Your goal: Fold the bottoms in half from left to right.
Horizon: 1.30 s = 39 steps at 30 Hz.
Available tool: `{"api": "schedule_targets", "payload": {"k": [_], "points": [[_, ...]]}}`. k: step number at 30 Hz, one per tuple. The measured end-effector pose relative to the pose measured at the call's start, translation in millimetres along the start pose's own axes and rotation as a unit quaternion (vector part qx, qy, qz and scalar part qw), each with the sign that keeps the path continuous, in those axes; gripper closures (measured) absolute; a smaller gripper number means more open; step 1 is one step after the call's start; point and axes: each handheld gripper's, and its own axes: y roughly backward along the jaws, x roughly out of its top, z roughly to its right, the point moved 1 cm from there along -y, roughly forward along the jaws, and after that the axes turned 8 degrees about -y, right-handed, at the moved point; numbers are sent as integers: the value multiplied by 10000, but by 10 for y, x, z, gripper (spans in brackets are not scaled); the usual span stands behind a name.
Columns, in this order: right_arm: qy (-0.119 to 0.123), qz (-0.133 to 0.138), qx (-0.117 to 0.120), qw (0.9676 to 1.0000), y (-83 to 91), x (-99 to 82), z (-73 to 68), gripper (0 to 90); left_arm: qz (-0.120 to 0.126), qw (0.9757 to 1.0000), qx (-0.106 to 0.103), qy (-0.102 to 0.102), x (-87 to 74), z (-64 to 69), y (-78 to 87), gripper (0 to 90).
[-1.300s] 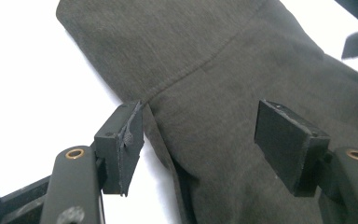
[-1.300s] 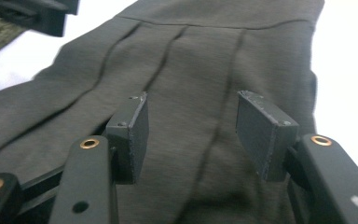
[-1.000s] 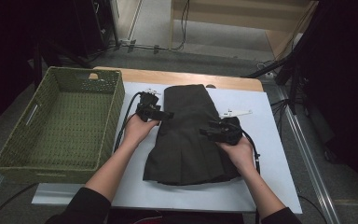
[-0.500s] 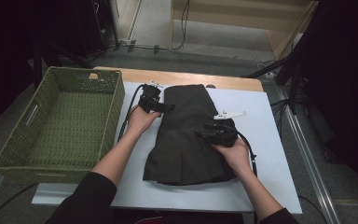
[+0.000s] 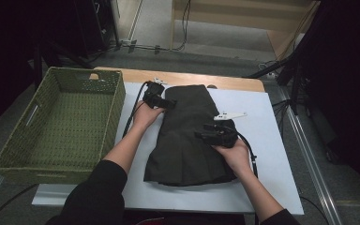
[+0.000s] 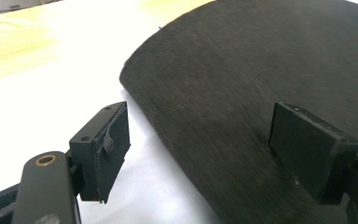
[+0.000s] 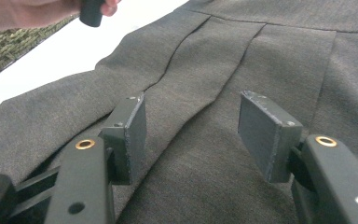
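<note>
A dark grey pleated garment (image 5: 187, 140) lies flat on a white board (image 5: 272, 154). My left gripper (image 5: 165, 102) is at the garment's far left edge. Its jaws are open and have just widened a little. In the left gripper view it (image 6: 200, 144) straddles the cloth's edge (image 6: 261, 60), one pad over the white board and one over the fabric, gripping nothing. My right gripper (image 5: 205, 133) hovers low over the garment's middle right. In the right gripper view it (image 7: 193, 130) stands open above the pleats (image 7: 270, 56) with nothing between the pads.
A green woven basket (image 5: 117, 101) stands left of the board. A strip of wooden table (image 5: 234, 82) runs behind the board. Cables trail from both grippers across the board. The person's other hand (image 7: 37, 14) is at the top left of the right gripper view.
The left hand has moved away from the person along the garment's left edge toward its far end. The right hand has stayed put.
</note>
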Motion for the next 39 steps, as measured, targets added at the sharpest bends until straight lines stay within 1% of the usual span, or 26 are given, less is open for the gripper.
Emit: {"api": "schedule_targets", "payload": {"k": [3, 6, 12, 15, 18, 20, 22, 25, 26, 27, 28, 29, 32, 33, 34, 36, 37, 39], "points": [[-1, 4, 3, 10000, -2, -2, -2, 404, -12, 10000, -8, 56, -25, -12, -46, 212], [13, -20, -20, 10000, -10, -12, -8, 404, -70, 10000, 20, 13, -63, -23, -111, 211], [32, -40, -34, 10000, -17, -39, -30, 403, -42, 10000, -31, 57, -104, -40, -190, 214], [14, -36, -32, 10000, -17, -44, -35, 404, 3, 10000, 23, -13, -107, -30, -206, 236], [15, -18, -45, 10000, -18, -48, -40, 404, 4, 10000, 58, 4, -100, 5, -212, 321], [-4, -8, -47, 10000, -20, -43, -40, 405, -10, 9999, 119, -18, -91, 48, -218, 396], [5, 21, -43, 10000, -22, -34, -40, 406, -74, 9998, 165, -36, -82, 78, -211, 472], [-15, 29, -20, 10000, -24, -20, -53, 407, -133, 9999, 63, 17, -75, 87, -195, 583], [-16, 36, 6, 10000, -35, -11, -70, 408, -135, 9999, -3, 52, -75, 91, -193, 686], [-16, 36, 6, 10000, -35, -11, -70, 408, -128, 9998, -107, 112, -75, 96, -192, 686], [3, 24, 24, 10000, -42, -6, -79, 410, -124, 9996, -204, 170, -77, 106, -196, 754], [43, 6, 34, 10000, -59, 7, -103, 411, -152, 9997, -173, 119, -71, 119, -192, 795], [52, 12, 62, 10000, -73, 24, -130, 421, -195, 9996, -176, 101, -58, 119, -182, 808], [60, 23, 99, 9999, -81, 47, -151, 436, -324, 9991, -211, 179, -19, 113, -167, 815], [48, 16, 134, 9999, -81, 61, -159, 447, -354, 9989, -220, 204, 12, 103, -150, 815], [50, 25, 171, 9998, -88, 83, -175, 456, -300, 9987, -266, 315, 75, 83, -88, 818], [50, 8, 200, 9998, -96, 93, -183, 465, -308, 9986, -309, 309, 104, 72, -55, 819], [52, 1, 210, 9998, -105, 100, -194, 468, -296, 9987, -296, 283, 132, 73, -23, 820]]}}
